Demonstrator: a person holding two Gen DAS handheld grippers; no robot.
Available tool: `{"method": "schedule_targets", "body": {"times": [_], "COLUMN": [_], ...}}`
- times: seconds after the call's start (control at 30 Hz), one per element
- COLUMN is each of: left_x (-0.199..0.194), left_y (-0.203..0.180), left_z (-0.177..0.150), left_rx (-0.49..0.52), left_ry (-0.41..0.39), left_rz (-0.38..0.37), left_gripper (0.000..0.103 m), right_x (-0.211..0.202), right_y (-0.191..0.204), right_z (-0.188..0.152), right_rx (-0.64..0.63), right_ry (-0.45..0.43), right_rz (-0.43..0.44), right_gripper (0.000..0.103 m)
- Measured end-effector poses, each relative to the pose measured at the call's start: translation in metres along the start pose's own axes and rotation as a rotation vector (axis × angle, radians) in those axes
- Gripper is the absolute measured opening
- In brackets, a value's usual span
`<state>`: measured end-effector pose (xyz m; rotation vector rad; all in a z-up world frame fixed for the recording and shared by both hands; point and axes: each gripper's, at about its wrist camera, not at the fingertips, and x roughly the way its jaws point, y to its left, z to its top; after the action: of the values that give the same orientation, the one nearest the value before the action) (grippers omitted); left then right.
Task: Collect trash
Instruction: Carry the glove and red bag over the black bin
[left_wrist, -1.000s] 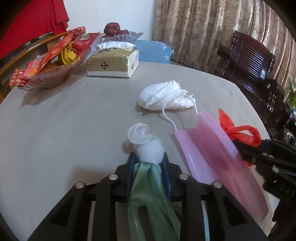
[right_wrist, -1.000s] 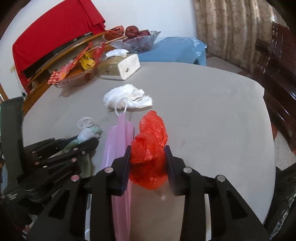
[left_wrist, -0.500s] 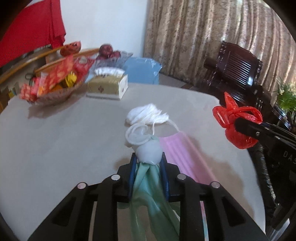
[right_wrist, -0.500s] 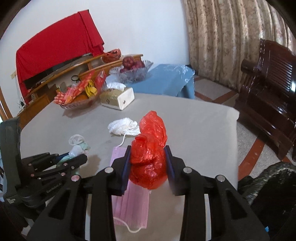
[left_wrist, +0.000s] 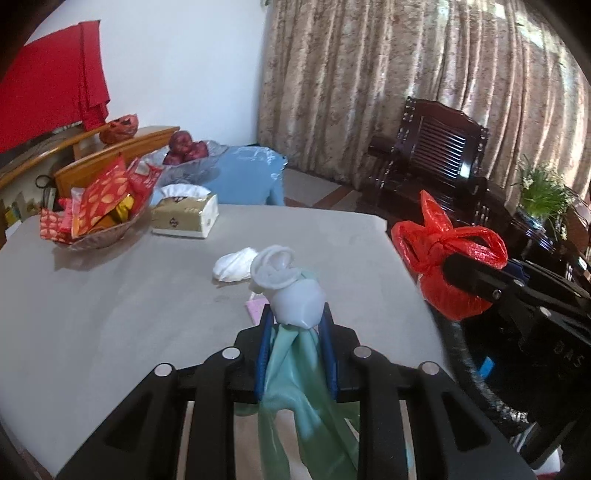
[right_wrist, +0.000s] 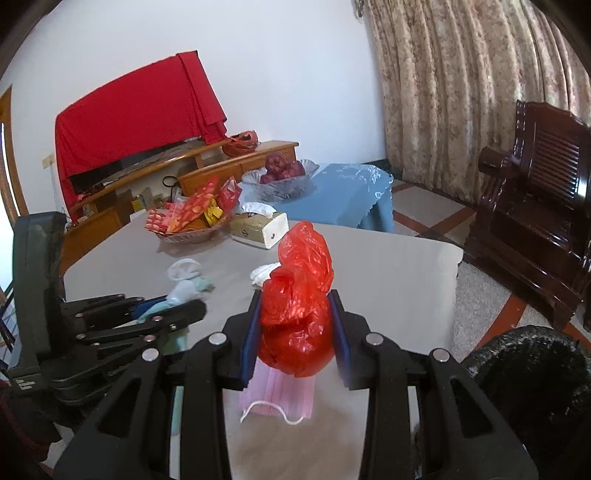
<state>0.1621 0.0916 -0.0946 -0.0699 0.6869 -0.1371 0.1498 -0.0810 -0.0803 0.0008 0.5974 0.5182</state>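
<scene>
the left gripper is clamped on a pale green bag whose knotted white top sticks out past the fingertips, lifted above the grey table. the right gripper is clamped on a tied red bag, held up over the table's near edge; from the left wrist view that red bag hangs just beyond the table's right side. on the table, a pink face mask lies flat below the red bag, with its ear loop toward the near edge. a crumpled white tissue wad sits on the table farther in, beyond the mask. at the table's far side stand a tissue box and, beside it, a basket of red packets. a dark bin with a black liner stands on the floor off the table's right near corner.
</scene>
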Motion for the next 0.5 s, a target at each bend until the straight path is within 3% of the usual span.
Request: {"method": "schedule_targets", "body": {"times": [0.5], "left_x": [-0.028], "left_y": [-0.073], "left_z": [-0.007], "left_rx": [0.067], "left_ry": [-0.055], "left_rz": [-0.097], "left_gripper": [0.024], "right_x": [-0.079], "right_y": [-0.034], "right_z": [-0.022], "right_rx": [0.062], "right_ry": [-0.045], "right_rz": [-0.102], "right_gripper": [0.033]}}
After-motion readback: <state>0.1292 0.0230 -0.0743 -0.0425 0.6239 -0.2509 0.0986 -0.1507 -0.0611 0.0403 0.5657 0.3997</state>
